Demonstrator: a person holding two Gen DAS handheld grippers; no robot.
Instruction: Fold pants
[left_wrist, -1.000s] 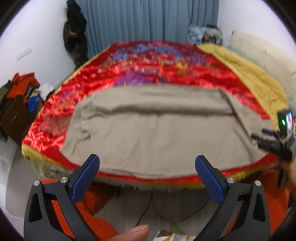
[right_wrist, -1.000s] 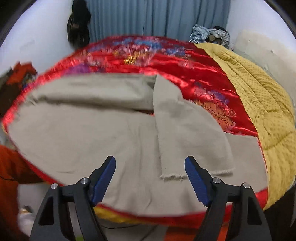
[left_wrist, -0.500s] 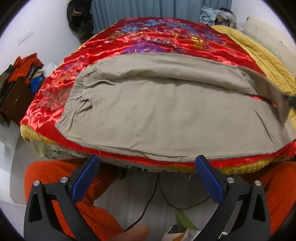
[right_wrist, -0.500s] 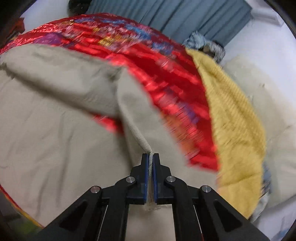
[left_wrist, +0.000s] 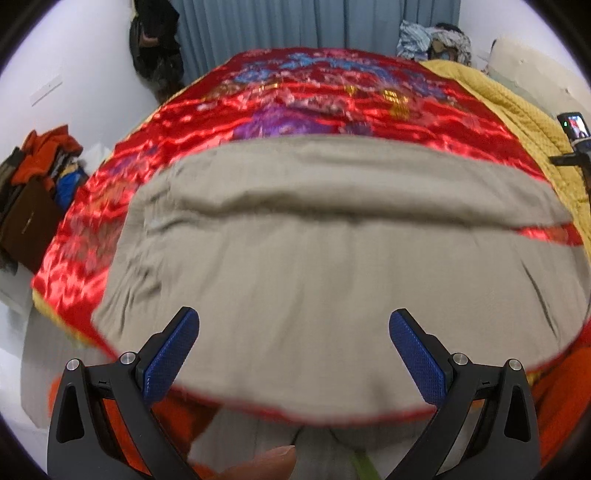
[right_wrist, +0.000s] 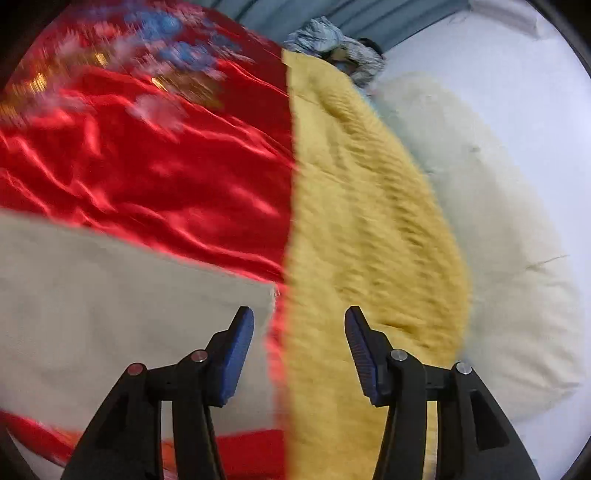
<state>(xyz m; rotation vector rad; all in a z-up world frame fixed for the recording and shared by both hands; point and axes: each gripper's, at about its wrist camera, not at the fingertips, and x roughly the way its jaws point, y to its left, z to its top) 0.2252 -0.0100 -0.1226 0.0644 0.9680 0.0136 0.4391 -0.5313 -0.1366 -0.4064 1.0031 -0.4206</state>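
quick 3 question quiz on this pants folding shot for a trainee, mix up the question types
1. True or false: the right gripper has cloth between its jaws.
2. The khaki pants lie on what? A) red satin cover B) bare floor C) wooden table
3. Fill in: beside the red satin cover, toward the pillow, lies a ____ blanket.

Key: 1 false, its opening jaws are empty; 2 A; 3 yellow.

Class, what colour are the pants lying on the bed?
Plain beige, or khaki, pants; clearest in the left wrist view.
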